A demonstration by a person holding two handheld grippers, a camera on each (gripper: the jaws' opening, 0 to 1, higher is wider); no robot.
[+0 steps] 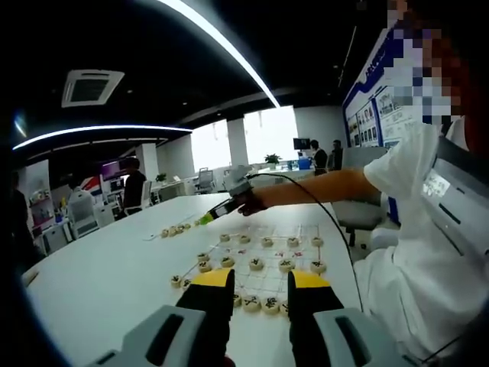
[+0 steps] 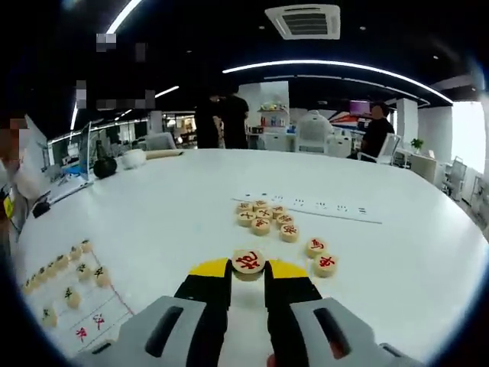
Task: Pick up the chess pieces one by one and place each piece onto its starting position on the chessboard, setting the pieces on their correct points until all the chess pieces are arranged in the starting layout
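The chessboard (image 1: 269, 256) lies on a white table (image 1: 114, 275), with rows of round wooden pieces (image 1: 256, 264) on it. My left gripper (image 1: 261, 284) hovers open over the board's near edge, with nothing between its yellow-tipped jaws. My right gripper (image 1: 221, 208), on an outstretched arm, reaches past the board's far side towards loose pieces (image 1: 176, 229). In the right gripper view, my right gripper (image 2: 248, 269) is shut on a red-marked piece (image 2: 248, 261). Beyond it lie a cluster of red pieces (image 2: 263, 216) and two more (image 2: 321, 255). The board (image 2: 80, 306) is at the lower left.
A long thin strip (image 2: 321, 206) lies on the table behind the loose cluster. A dark pot (image 2: 105, 166) and a white bowl (image 2: 134, 157) stand at the table's far left. People (image 2: 229, 118) stand beyond the table. The person's body (image 1: 428, 267) is close on the right.
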